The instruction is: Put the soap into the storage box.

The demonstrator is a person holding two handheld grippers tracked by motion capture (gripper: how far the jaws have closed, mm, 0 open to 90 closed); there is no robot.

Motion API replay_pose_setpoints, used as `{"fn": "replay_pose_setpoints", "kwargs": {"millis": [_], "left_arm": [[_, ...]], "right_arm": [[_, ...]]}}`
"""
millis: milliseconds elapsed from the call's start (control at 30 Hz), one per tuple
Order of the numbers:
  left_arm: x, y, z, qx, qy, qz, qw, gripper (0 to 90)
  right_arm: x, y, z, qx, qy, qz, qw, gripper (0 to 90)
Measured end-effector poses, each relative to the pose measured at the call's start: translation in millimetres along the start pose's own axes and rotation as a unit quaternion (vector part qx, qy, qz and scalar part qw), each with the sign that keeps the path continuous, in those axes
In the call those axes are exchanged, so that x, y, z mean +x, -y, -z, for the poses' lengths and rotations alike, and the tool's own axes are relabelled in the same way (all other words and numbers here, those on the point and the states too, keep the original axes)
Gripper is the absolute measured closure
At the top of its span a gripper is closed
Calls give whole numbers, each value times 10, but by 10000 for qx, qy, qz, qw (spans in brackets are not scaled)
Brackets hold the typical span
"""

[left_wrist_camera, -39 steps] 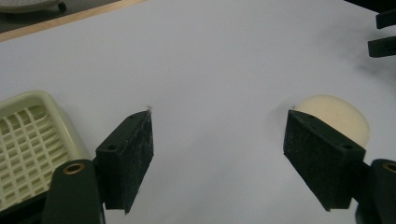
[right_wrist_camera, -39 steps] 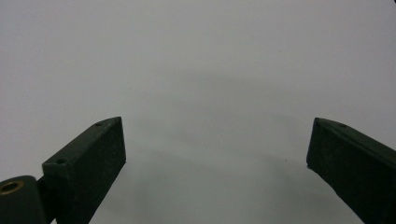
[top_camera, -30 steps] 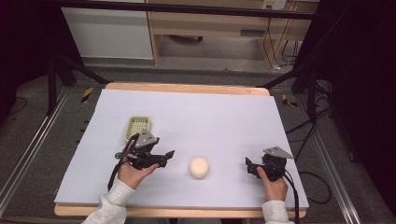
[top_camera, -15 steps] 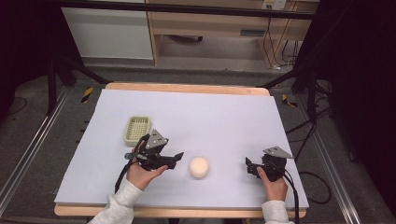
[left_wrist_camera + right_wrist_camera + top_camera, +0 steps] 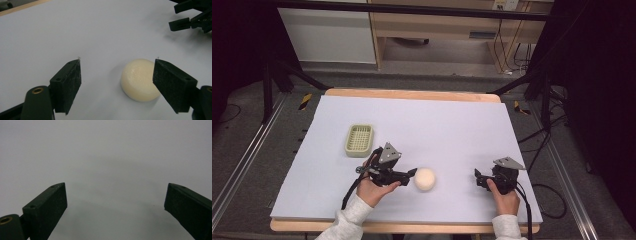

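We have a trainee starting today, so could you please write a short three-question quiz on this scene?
1. True or false: the left gripper is shut on the soap.
2. What lies farthest left on the table? A soap, B basket, C right gripper.
3. Fill in: the right gripper's jaws are ____.

Key: 1 false, its jaws stand open around the soap; 2 B; 3 open.

One cream round puck [image 5: 425,179] is sitting on the white table [image 5: 452,125], and one pale green basket [image 5: 359,138] is lying there too. Two grippers are showing: the left gripper [image 5: 412,173] and the right gripper [image 5: 477,176], each being held by one hand.
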State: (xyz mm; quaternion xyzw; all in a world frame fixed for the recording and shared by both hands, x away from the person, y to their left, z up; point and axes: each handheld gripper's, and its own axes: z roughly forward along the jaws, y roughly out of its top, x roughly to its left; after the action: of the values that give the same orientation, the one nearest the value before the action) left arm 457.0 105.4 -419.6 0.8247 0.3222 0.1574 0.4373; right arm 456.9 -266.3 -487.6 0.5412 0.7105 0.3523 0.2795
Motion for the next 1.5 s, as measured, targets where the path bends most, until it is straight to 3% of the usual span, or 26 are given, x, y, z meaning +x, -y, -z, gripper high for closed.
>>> {"fn": "replay_pose_setpoints", "kwargs": {"millis": [1500], "left_arm": [[-303, 68, -394, 446, 179, -84, 9988, 192]], "right_arm": [[-14, 2, 15, -73, -60, -51, 9999, 48]]}}
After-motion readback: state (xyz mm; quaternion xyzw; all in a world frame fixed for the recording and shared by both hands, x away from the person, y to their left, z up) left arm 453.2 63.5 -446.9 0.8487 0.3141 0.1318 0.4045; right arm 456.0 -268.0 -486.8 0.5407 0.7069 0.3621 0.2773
